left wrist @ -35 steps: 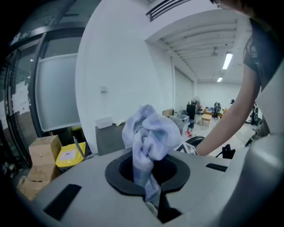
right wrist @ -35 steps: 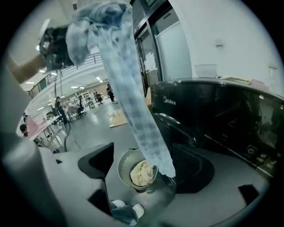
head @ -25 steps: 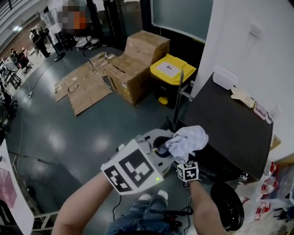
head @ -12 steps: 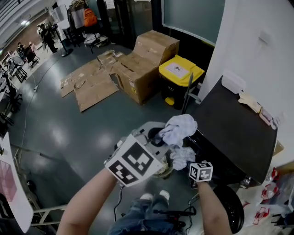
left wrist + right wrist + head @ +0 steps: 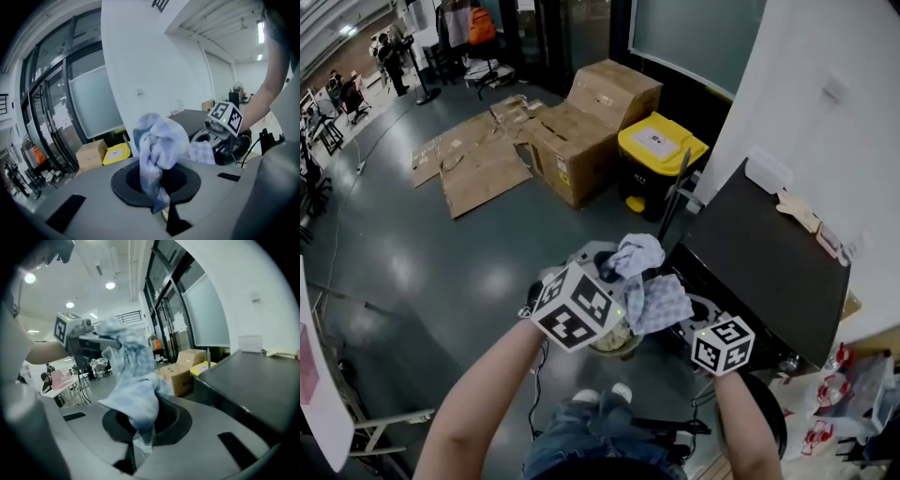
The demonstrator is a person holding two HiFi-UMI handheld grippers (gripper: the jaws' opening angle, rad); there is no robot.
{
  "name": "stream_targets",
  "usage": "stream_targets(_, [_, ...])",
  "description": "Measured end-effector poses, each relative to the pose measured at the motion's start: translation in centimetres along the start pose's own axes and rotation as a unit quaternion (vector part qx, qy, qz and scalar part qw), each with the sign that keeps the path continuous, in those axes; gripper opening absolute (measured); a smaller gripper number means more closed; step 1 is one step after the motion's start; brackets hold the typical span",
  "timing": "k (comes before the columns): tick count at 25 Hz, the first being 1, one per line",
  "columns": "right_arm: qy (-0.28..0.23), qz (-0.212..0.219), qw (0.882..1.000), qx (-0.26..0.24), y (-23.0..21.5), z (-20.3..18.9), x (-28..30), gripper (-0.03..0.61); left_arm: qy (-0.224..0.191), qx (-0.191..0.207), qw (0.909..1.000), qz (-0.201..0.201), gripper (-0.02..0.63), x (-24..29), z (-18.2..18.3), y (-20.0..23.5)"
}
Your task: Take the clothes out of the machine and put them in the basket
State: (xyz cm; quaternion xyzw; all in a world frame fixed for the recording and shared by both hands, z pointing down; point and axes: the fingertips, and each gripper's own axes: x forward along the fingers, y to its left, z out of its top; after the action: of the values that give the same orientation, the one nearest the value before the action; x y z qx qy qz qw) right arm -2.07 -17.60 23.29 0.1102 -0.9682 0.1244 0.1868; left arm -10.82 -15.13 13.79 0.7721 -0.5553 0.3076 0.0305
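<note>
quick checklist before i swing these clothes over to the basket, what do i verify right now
1. Left tongs shut on the upper cloth: ok.
2. Right tongs shut on the lower cloth: ok.
3. Both cloths lifted off the dark machine: ok as far as the head view shows; they hang in the air beside it.
4. One piece or two separate pieces: cannot tell, they overlap.
5. Basket under the load: cannot tell; only a round tan rim shows below the tongs.
6. Machine emptied: cannot tell, its opening is hidden.
</note>
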Motion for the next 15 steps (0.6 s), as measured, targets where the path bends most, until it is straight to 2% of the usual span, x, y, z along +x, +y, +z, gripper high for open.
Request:
stream_targets(5, [-0.056, 0.034, 0.997, -0.033, 3.2, 6.3, -0.9, 0.025, 0.009, -0.004, 0.9999, 0.008, 0.028, 0.4, -1.5, 0.5])
stream_targets(8, [-0.079, 0.037, 0.995, -0.057, 4.6, 9.4, -1.4, 0.025, 0.009, -0.013, 0.9998, 0.012, 0.028, 0.0, -2.2, 0.7])
stream_targets(11, [-0.073, 0.041, 0.994, -0.074, 5.4, 10.1, -0.6, 0.025, 0.008, -0.027, 0.9995, 0.017, 0.028, -0.5, -2.8, 1.2])
stream_targets(15, [-0.060, 0.028, 0.994, -0.088, 5.3, 8.5, 0.7, 0.025, 0.023, -0.031, 0.9990, 0.022, 0.028, -0.4, -4.1, 1.5])
